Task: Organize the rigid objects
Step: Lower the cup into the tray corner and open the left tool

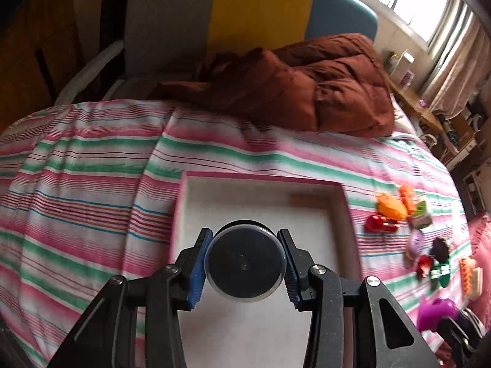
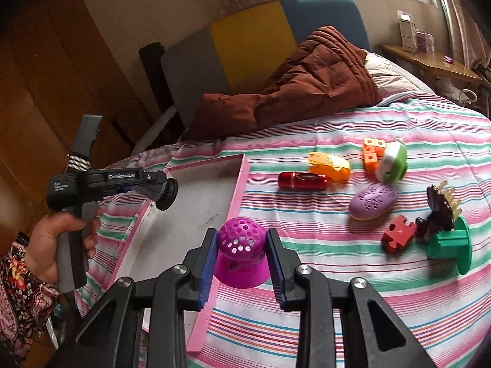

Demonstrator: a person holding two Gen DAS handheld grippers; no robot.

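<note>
Clearly sorting: over the striped bed point(image 2: 307, 260), the shallow pink-rimmed white tray point(image 1: 260, 181) waits; left gripper point(image 1: 245, 263) clamps a round black lidded jar point(image 1: 245, 263) above it, right gripper point(image 2: 241, 263) clamps a perforated purple plastic dome point(image 2: 241, 245) beside it.

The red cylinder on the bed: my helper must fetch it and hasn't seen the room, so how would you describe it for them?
On the striped bedspread, look right of the pink-rimmed tray to the cluster of small toys. The red cylinder lies on its side nearest the tray, beside the orange-yellow toy. It alone is glossy, metallic red and tube-shaped; the other red piece is a flat jigsaw shape.
</note>
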